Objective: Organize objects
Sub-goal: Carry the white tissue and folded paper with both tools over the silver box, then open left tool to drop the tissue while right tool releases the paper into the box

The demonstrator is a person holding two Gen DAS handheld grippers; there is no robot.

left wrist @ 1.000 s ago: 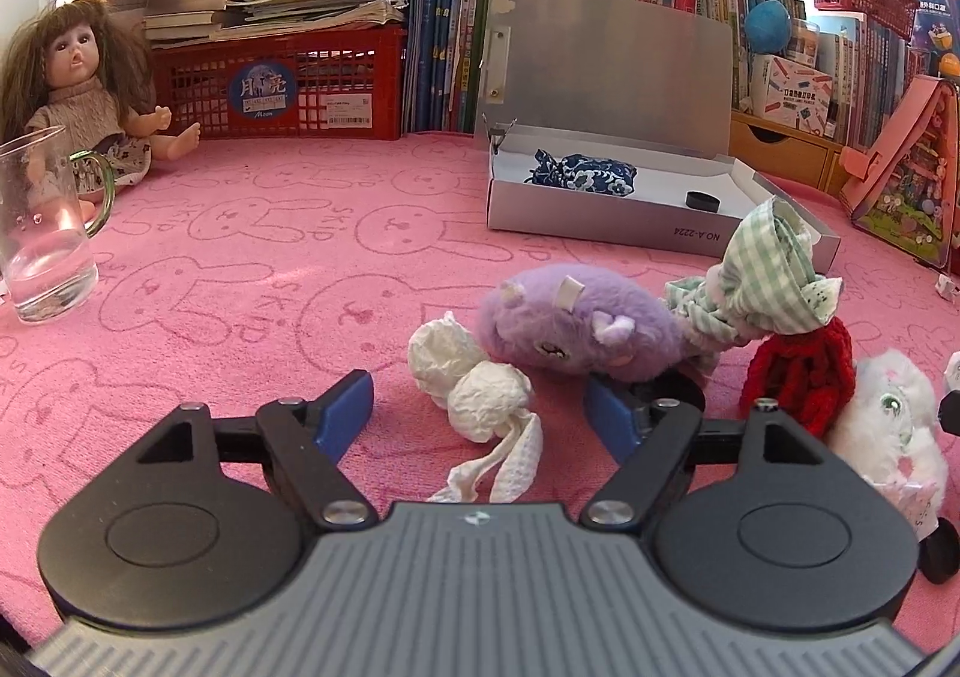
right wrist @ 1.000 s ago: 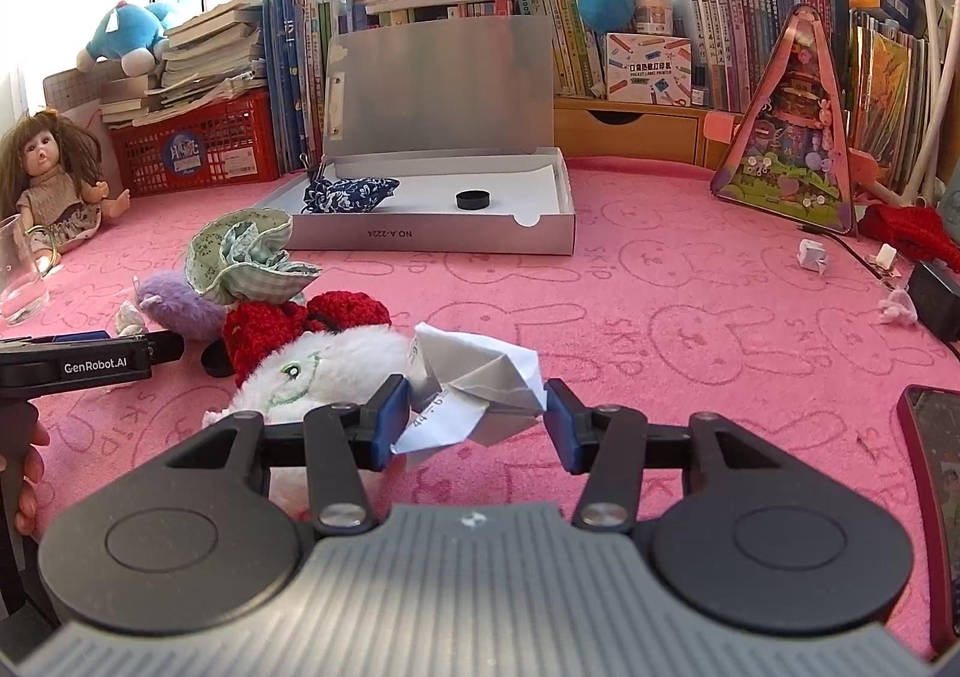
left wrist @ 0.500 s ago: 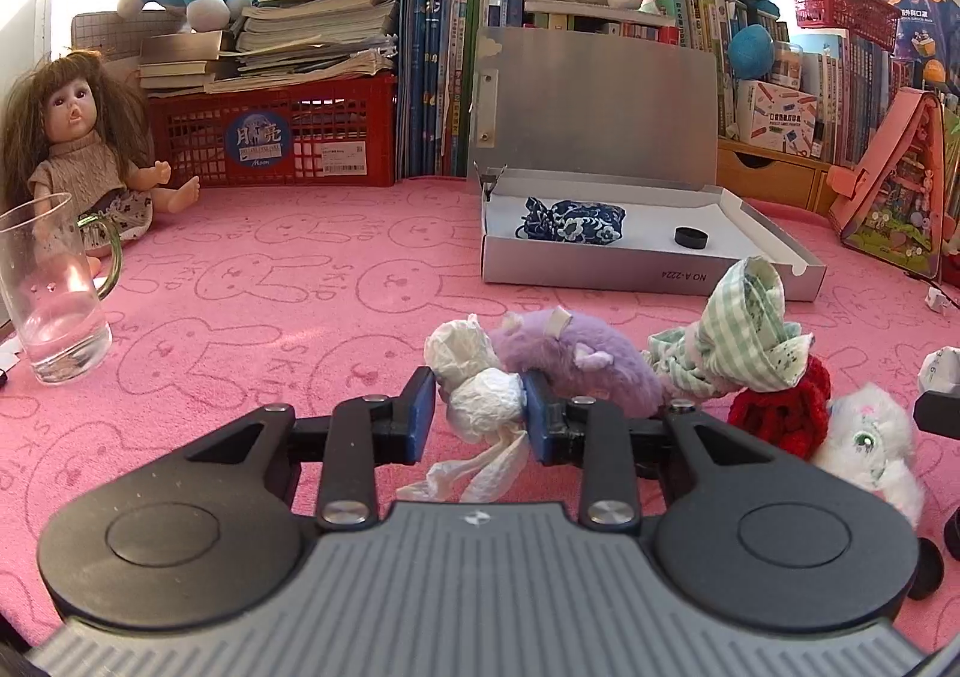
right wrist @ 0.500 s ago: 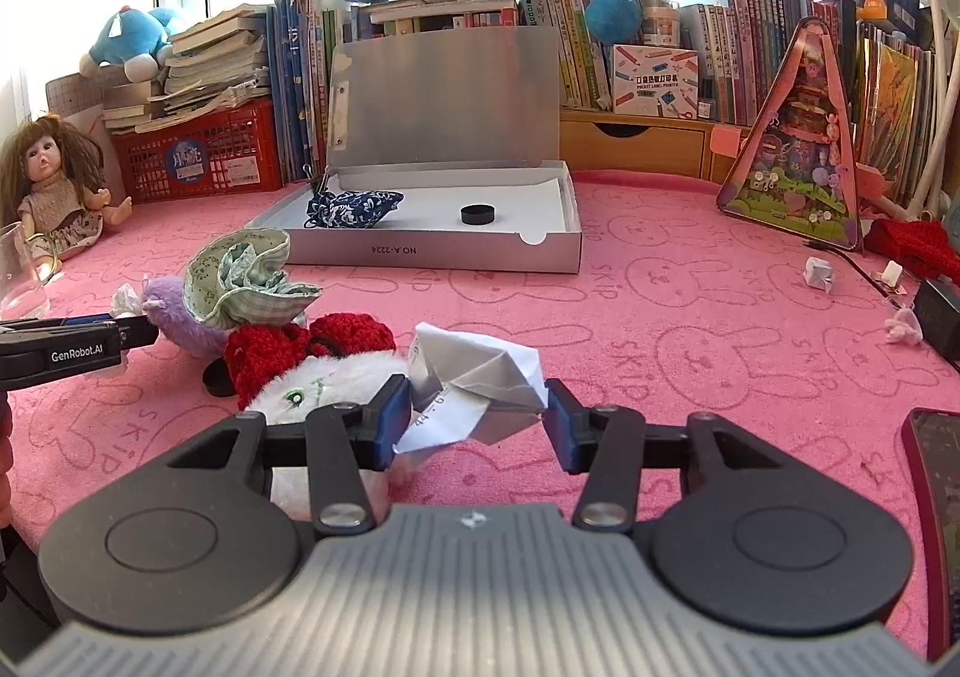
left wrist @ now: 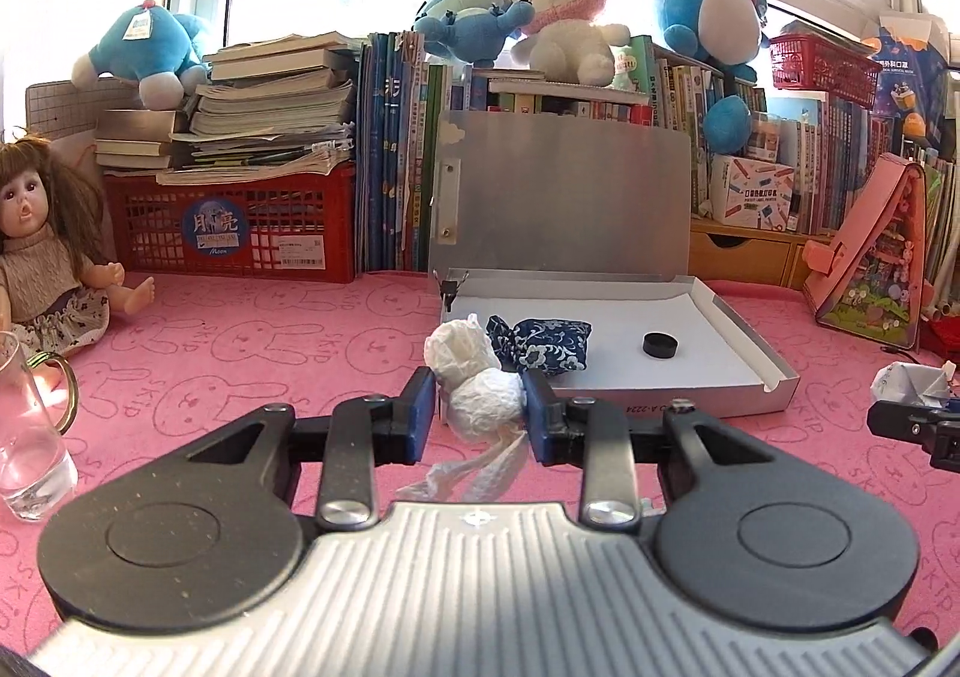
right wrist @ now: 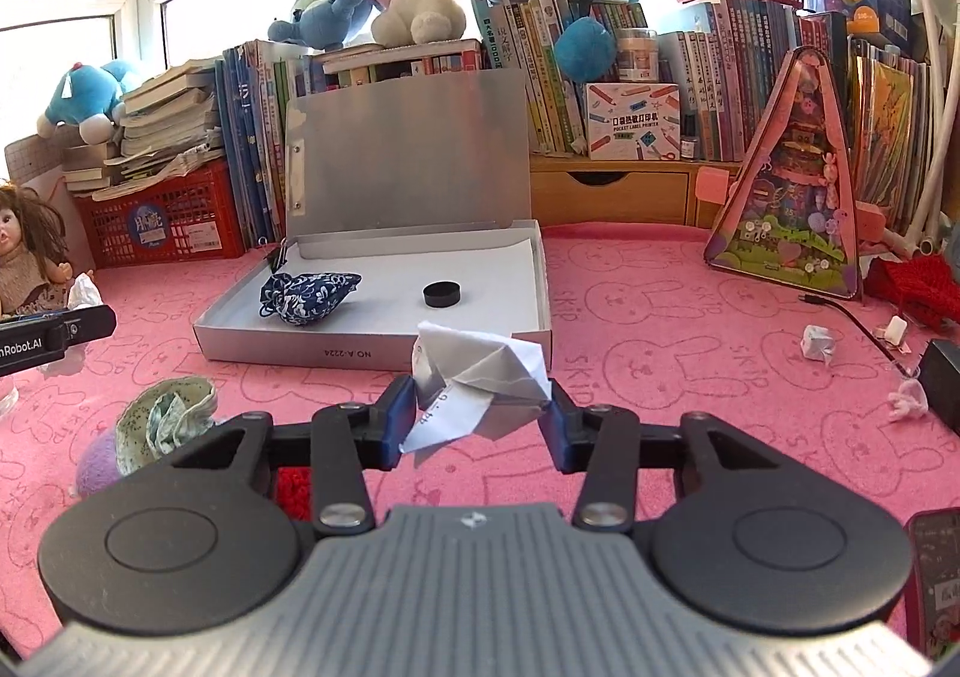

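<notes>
My left gripper (left wrist: 477, 414) is shut on a white crumpled tissue bundle (left wrist: 474, 383) and holds it off the pink mat, in front of the open silver box (left wrist: 744, 359). In the box lie a blue patterned pouch (left wrist: 543, 344) and a black cap (left wrist: 660, 344). My right gripper (right wrist: 480, 416) holds a folded white paper (right wrist: 480, 371) just short of the box's front wall (right wrist: 360, 356). Its jaws are closing, with both pads against the paper. Each gripper shows at the edge of the other's view.
A glass mug (left wrist: 30, 437) and a doll (left wrist: 42, 245) are at the left. A green checked cloth (right wrist: 168, 413), a purple plush (right wrist: 96, 467) and a red knit piece (right wrist: 294, 488) lie below the right gripper. A pink toy house (right wrist: 792, 197), paper scraps (right wrist: 817, 342) and a phone (right wrist: 936, 575) are on the right.
The left gripper shut on the white bundle and lifted it off the mat, away from the plush toys. The right gripper carried the folded paper up and toward the box.
</notes>
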